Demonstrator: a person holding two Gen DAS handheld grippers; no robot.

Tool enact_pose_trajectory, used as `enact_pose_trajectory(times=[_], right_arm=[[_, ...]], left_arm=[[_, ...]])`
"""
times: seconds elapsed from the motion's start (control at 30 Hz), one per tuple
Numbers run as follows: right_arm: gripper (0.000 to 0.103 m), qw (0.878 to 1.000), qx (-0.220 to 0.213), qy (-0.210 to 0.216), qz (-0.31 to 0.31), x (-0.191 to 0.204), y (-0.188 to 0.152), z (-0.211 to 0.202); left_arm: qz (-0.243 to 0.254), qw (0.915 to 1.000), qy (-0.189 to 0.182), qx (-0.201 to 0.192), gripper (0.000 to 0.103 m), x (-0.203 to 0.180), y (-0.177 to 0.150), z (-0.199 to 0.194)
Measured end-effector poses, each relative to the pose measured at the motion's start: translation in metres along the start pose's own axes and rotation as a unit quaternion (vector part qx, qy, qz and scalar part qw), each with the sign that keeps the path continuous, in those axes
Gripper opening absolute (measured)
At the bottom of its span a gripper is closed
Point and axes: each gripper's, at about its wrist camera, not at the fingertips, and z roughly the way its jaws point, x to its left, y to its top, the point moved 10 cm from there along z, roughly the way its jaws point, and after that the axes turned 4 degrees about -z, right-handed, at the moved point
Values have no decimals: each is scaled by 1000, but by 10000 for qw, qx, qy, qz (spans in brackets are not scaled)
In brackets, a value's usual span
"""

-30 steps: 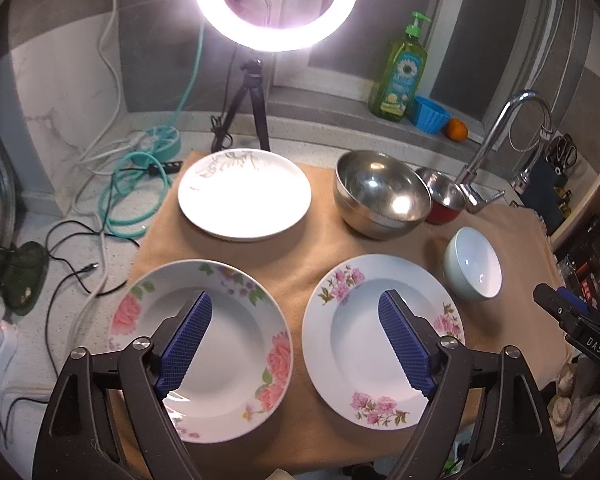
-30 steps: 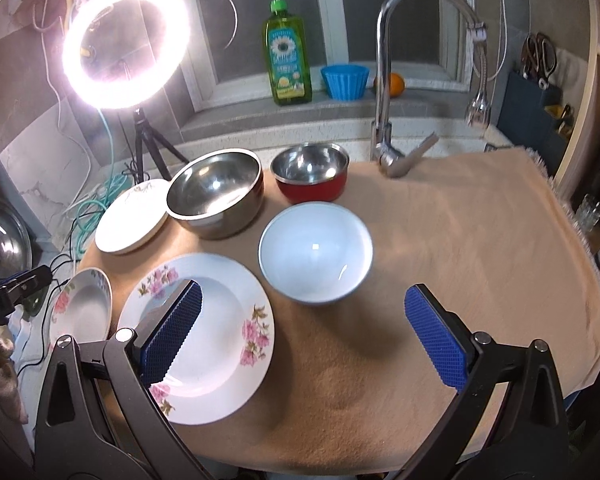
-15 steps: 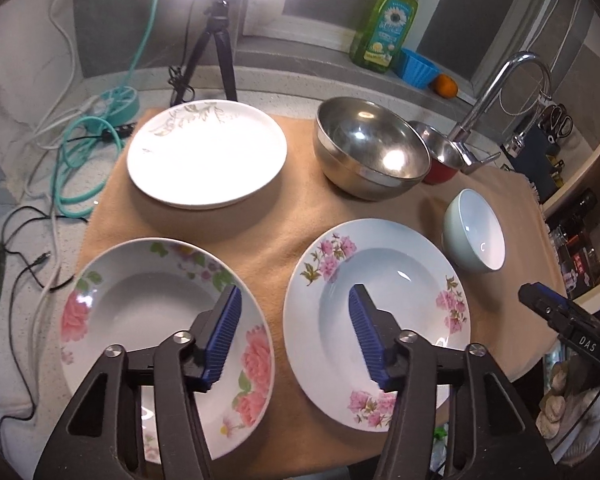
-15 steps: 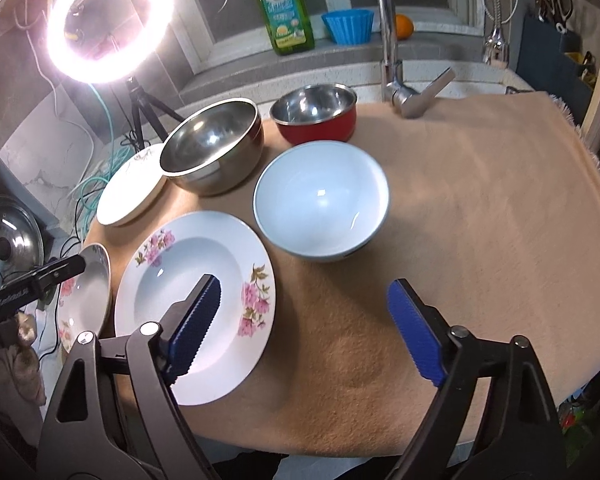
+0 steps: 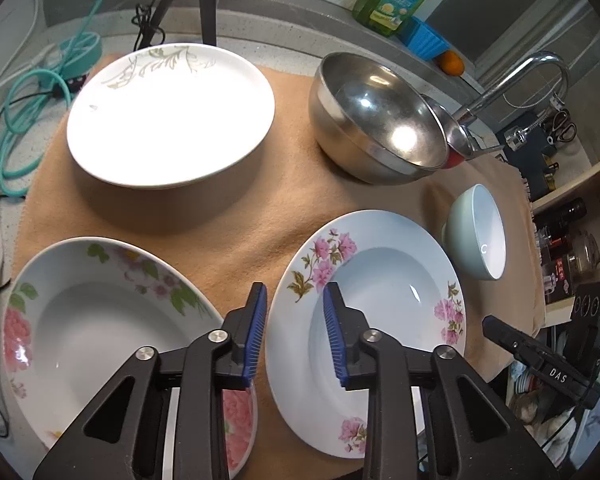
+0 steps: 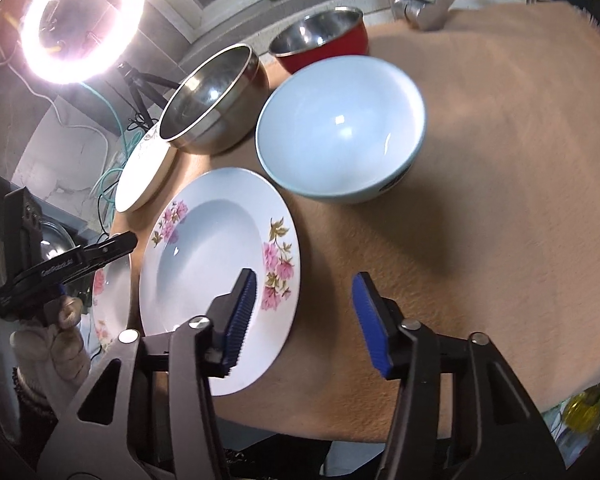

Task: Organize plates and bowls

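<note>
Nothing is stacked yet; every plate and bowl lies alone on the tan cloth [image 6: 500, 160], so the sorting looks barely begun.

Taking the pink plate [image 5: 380, 280] as the landmark, the two grippers bracket it at the near edge of the cloth. The left gripper [image 5: 294, 332] hangs over its left rim, fingers parted by a narrow gap, one finger over the cloth beside the rim and the other over the plate's well; nothing is held. The right gripper [image 6: 304, 320] is at the opposite rim, its fingers spread wider, one above the rim's flower and the other over bare cloth, also empty. Whether either pad touches the china cannot be told.

Just left of the pink plate lies the rose plate [image 5: 100, 320], a similar deep plate, close but not touching. These two look like the natural first pair to nest, and the grippers' position suggests the pink plate is the one about to be lifted.

To the pink plate's right and slightly farther sits the pale bowl [image 6: 340, 132], upright and near the rim. Beyond the pink plate stands the steel bowl [image 5: 380, 120], with the red bowl [image 6: 324, 40] behind it, beside the tap [image 5: 520, 80]. Far and left lies the leaf plate [image 5: 168, 116], flatter than the others.

What is left, by my reading: gather three plates into one pile and nest three bowls.
</note>
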Motion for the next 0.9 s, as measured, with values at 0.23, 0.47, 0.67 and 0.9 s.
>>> enact_pose_trajectory(times=[0.23, 0.47, 0.67, 0.9], right_arm=[[40, 9993, 188, 240, 208, -3, -4, 11], [31, 9980, 378, 417, 278, -1, -10, 21], [21, 9960, 538, 607, 370, 1, -17, 27], [15, 9955, 568, 687, 327, 4, -18, 28]], left_arm=[[52, 9998, 40, 190, 21, 2, 3, 10], [122, 9993, 132, 340, 18, 0, 5, 19], [122, 9990, 131, 408, 15, 0, 6, 23], [146, 9989, 163, 414, 15, -2, 5, 25]])
